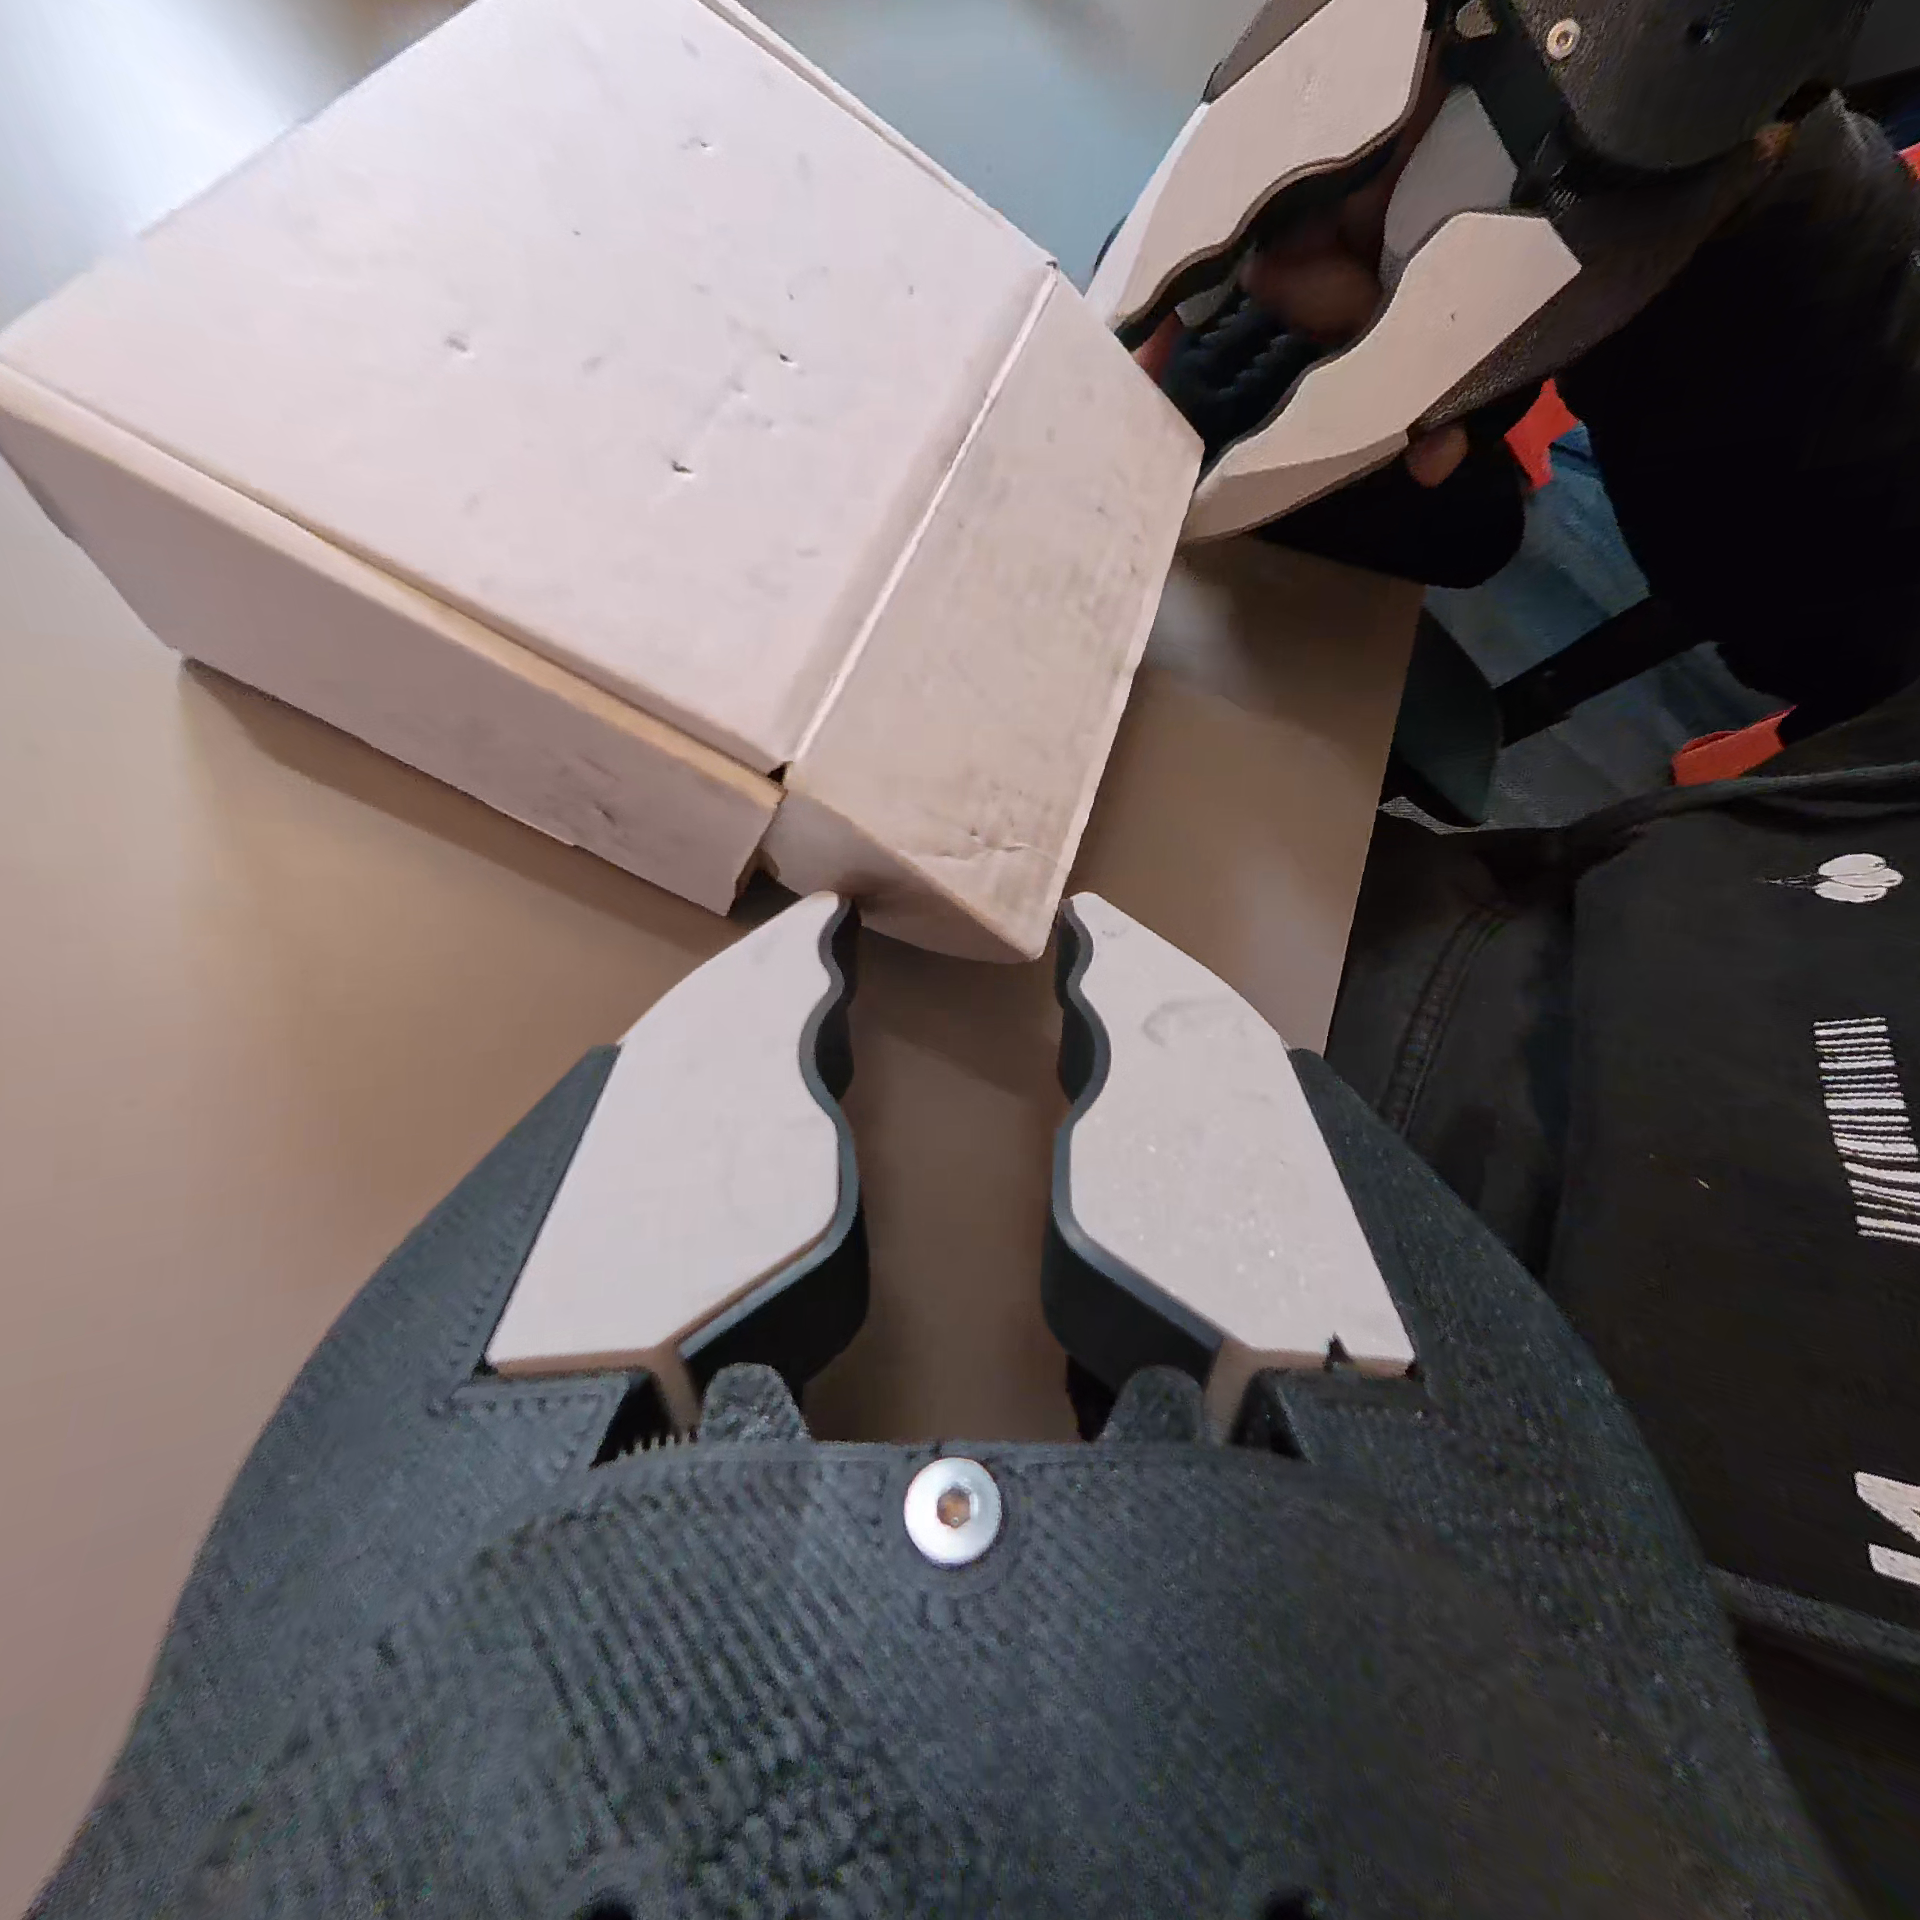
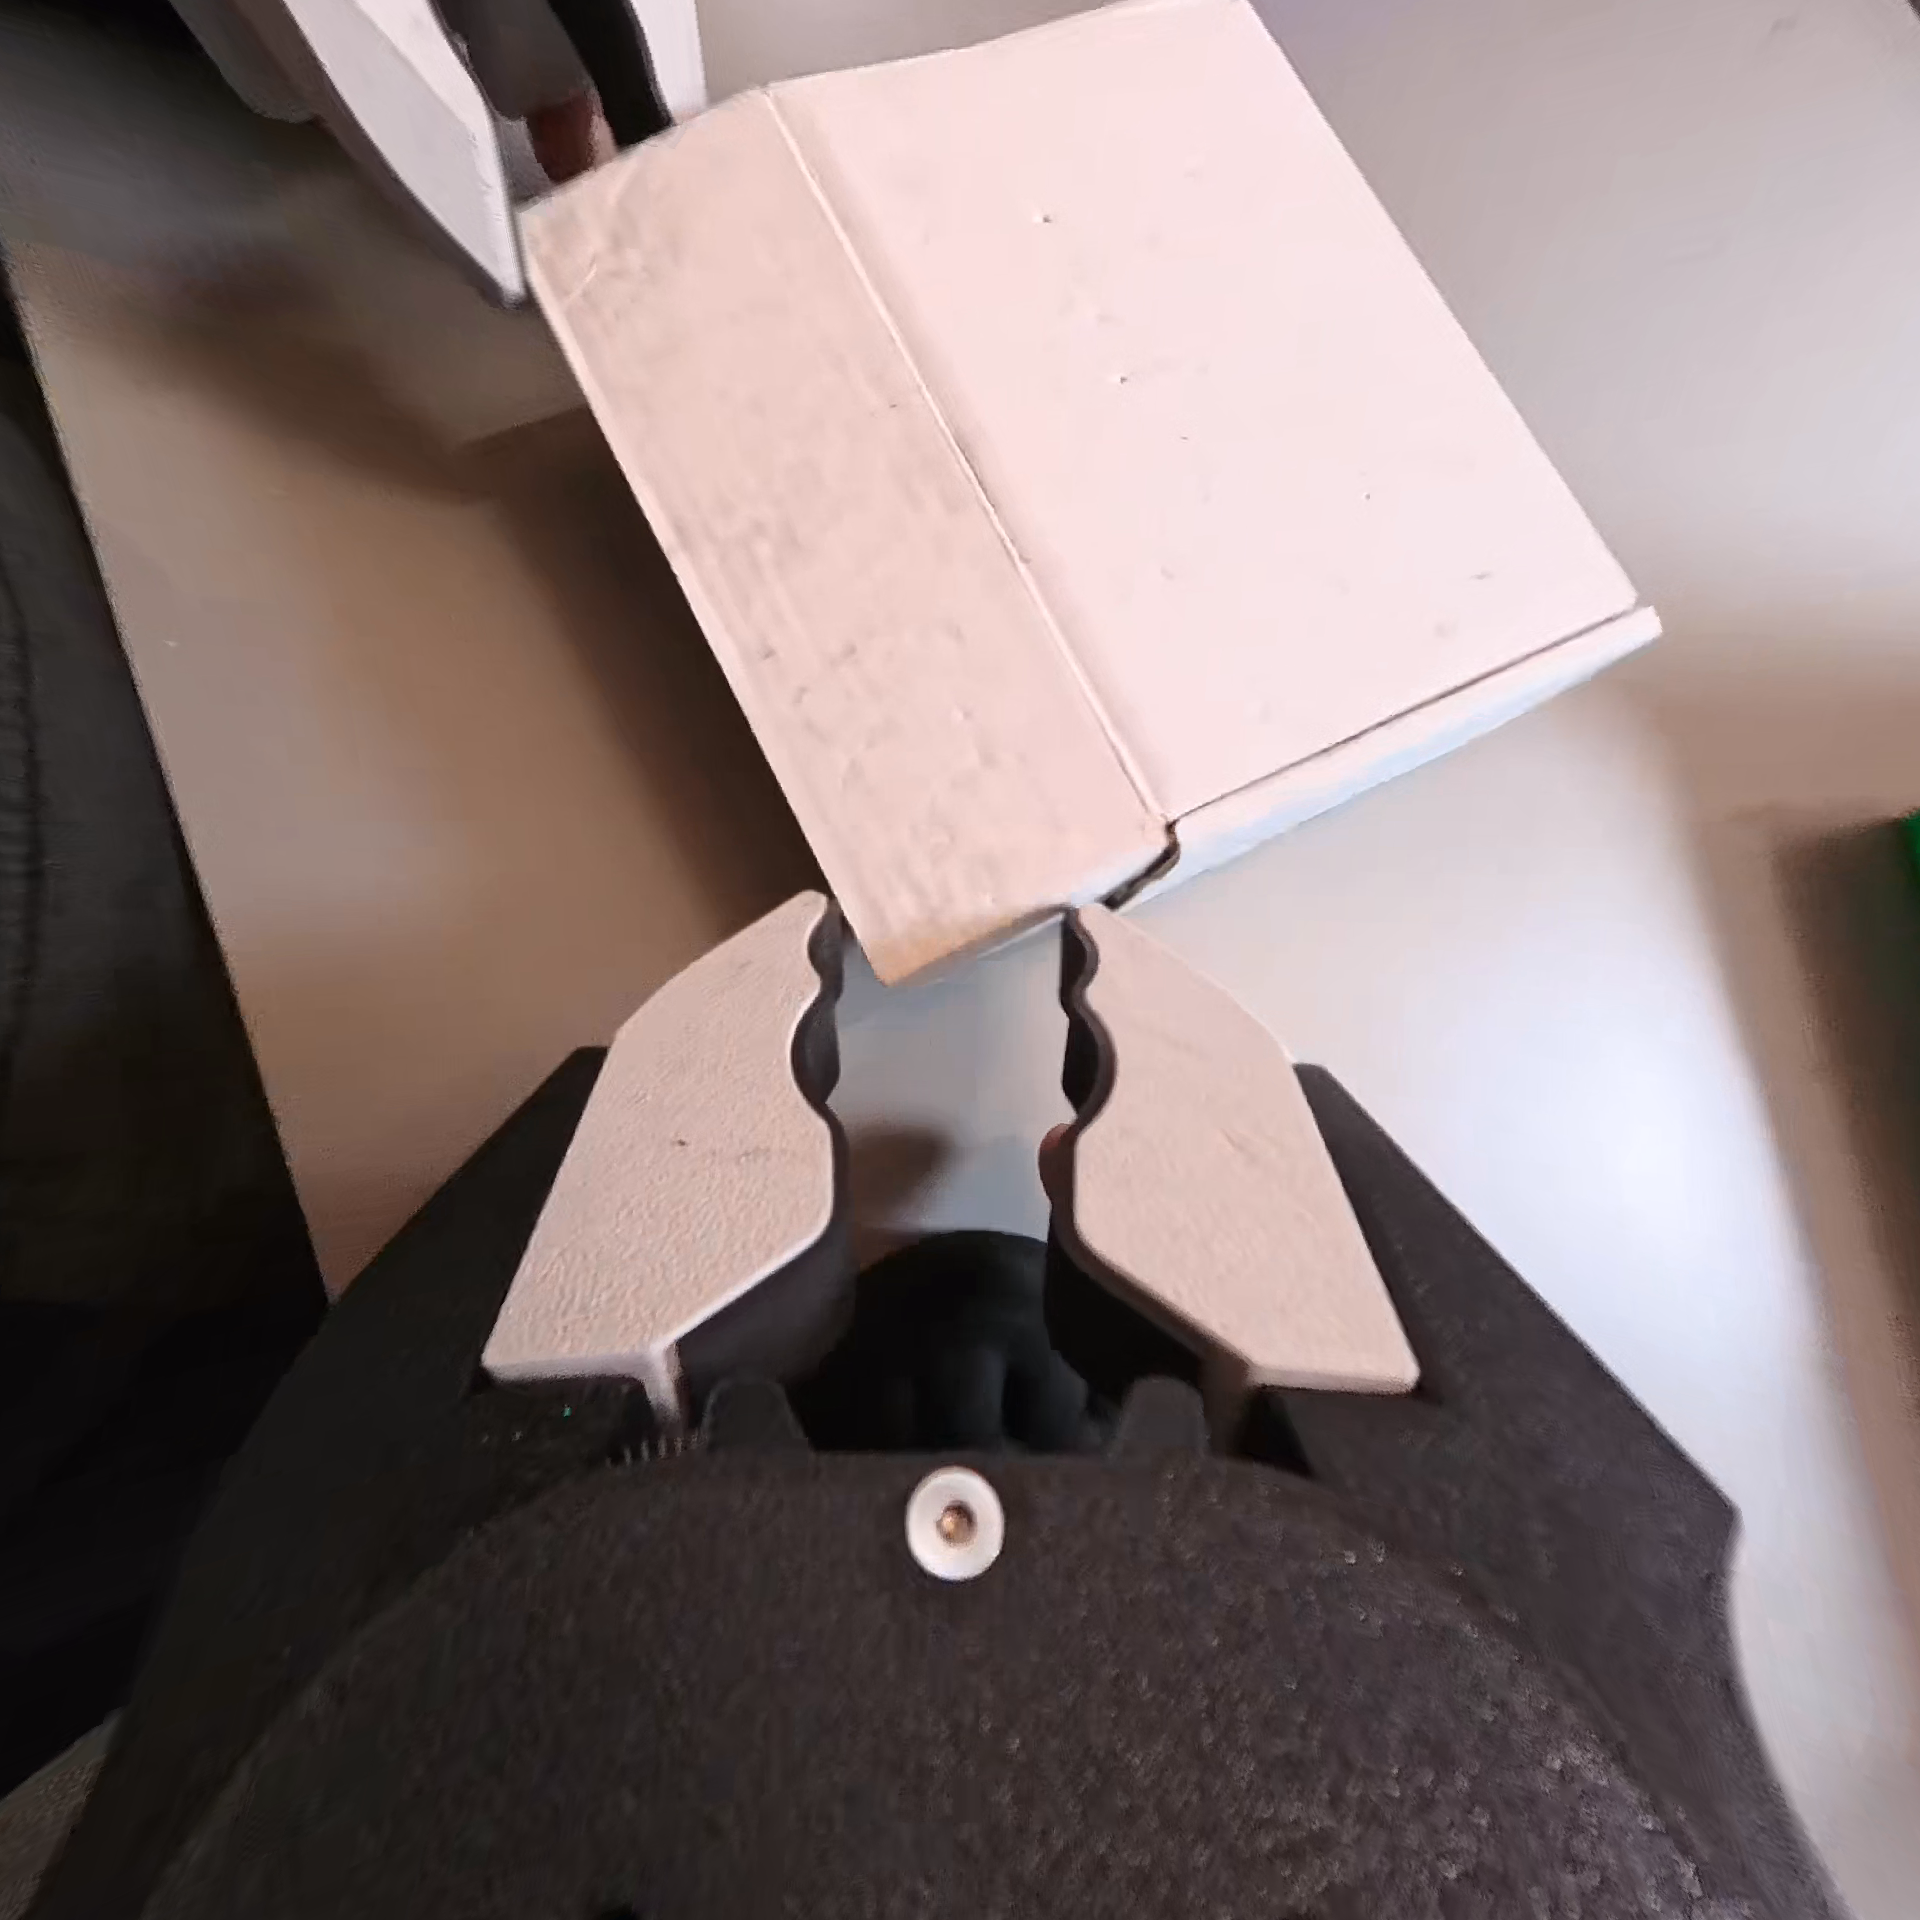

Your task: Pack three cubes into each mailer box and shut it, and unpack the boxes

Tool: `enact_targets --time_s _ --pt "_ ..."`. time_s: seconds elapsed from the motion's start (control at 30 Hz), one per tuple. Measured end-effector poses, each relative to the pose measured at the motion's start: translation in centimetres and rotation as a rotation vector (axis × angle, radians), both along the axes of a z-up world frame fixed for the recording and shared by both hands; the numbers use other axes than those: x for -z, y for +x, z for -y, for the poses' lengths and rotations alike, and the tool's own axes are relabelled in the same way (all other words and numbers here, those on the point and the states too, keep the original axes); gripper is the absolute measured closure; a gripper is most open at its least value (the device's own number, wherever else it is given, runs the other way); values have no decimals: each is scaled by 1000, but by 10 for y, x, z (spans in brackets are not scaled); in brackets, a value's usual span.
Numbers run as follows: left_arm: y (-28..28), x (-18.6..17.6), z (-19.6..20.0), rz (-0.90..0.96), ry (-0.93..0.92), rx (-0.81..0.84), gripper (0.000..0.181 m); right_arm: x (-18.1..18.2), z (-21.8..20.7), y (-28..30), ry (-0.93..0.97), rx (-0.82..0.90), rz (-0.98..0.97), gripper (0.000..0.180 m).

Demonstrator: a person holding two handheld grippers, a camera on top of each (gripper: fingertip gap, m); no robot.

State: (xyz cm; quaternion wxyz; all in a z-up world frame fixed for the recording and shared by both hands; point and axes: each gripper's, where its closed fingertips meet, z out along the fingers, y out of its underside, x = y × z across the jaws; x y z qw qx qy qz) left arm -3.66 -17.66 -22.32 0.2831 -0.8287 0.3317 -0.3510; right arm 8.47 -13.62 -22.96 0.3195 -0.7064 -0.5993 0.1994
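A closed white mailer box (image 1: 582,416) lies on the tan surface (image 1: 260,1039) near its edge. Its lid is down, and its front flap (image 1: 977,675) slopes outward toward the edge rather than lying tucked flat against the box.

The left hand-held gripper (image 1: 954,920) has its jaws spread, with a clear gap of bare surface between the two pale fingers (image 1: 717,1122). The fingertips sit at one lower corner of the front flap, the corner lying just in front of the gap; whether either tip touches the cardboard cannot be told.

The right hand-held gripper (image 2: 948,925) is likewise spread wide. In its own view the other lower corner of the flap (image 2: 831,582) reaches into the gap between its fingertips, and neither finger (image 2: 686,1143) is pressing on it as far as the slightly blurred view shows. From the left wrist view the same right hand-held gripper (image 1: 1153,416) appears beyond the box at the flap's far corner, jaws apart.

A person in dark clothing (image 1: 1714,1143) sits just past the surface edge. A bit of something green (image 2: 1907,842) shows at the right margin of the right wrist view.
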Motion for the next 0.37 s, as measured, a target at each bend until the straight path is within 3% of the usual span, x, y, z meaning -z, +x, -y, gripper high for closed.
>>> enact_targets --time_s 0.03,0.23,0.37 --pt "0 -1 0 6 -5 3 145 -2 3 -1 -36 -3 -22 140" --pt "1 2 0 61 -21 29 147 5 2 -5 -133 12 -50 138" --pt "-3 1 -7 32 40 1 147 8 -1 -2 -98 1 -18 134"
